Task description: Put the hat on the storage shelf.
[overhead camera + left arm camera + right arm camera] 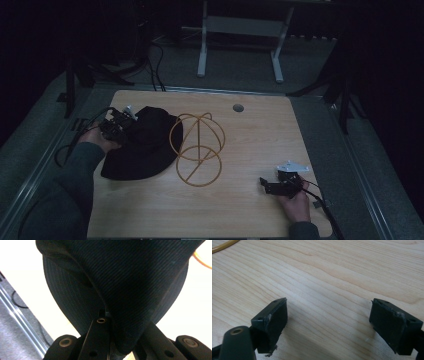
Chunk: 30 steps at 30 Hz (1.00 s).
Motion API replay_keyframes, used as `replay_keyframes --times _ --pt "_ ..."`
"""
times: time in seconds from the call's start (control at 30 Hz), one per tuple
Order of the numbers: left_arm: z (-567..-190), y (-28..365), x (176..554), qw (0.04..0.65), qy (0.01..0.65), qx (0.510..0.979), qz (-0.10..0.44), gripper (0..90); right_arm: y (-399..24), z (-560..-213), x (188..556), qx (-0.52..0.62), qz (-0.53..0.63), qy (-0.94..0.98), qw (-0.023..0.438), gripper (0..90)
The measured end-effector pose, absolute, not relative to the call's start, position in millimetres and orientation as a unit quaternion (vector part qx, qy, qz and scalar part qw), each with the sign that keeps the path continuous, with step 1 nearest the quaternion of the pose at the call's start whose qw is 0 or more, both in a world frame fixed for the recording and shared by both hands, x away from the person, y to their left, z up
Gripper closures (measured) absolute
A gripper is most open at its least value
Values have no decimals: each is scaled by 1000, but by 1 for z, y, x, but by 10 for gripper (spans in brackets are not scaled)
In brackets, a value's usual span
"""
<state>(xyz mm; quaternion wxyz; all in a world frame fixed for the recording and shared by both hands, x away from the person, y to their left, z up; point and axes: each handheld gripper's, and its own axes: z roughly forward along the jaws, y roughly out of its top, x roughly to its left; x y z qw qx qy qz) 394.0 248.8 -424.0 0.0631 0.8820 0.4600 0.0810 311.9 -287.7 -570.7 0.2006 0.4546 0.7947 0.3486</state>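
At centre left, the left gripper [120, 126] is clamped on the black hat's [142, 145] brim. The hat is best lifted clear before being carried onto the wire stand [197, 148]; the right gripper [274, 184], lower right, is held apart, empty.

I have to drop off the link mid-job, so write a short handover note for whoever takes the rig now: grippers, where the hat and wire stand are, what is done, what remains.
Left gripper: shut on the black hat's brim at its left edge; in the left gripper view the fabric is pinched between the jaws.
Right gripper: open, empty, resting low over the table at the right front.
Wire stand: on the table, just right of the hat, touching or overlapping its edge.
Done: hat gripped.
Left: probably lift the hat and set it over the stand; right gripper could steady the stand.
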Motion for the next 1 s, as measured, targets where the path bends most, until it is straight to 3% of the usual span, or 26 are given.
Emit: replay_keyframes --times 0.6,1.0 --pt "-399 252 388 95 394 909 97 881 -288 -571 312 454 349 795 201 149" --pt "-385 261 385 128 393 905 99 882 -288 -571 312 453 349 795 201 149"
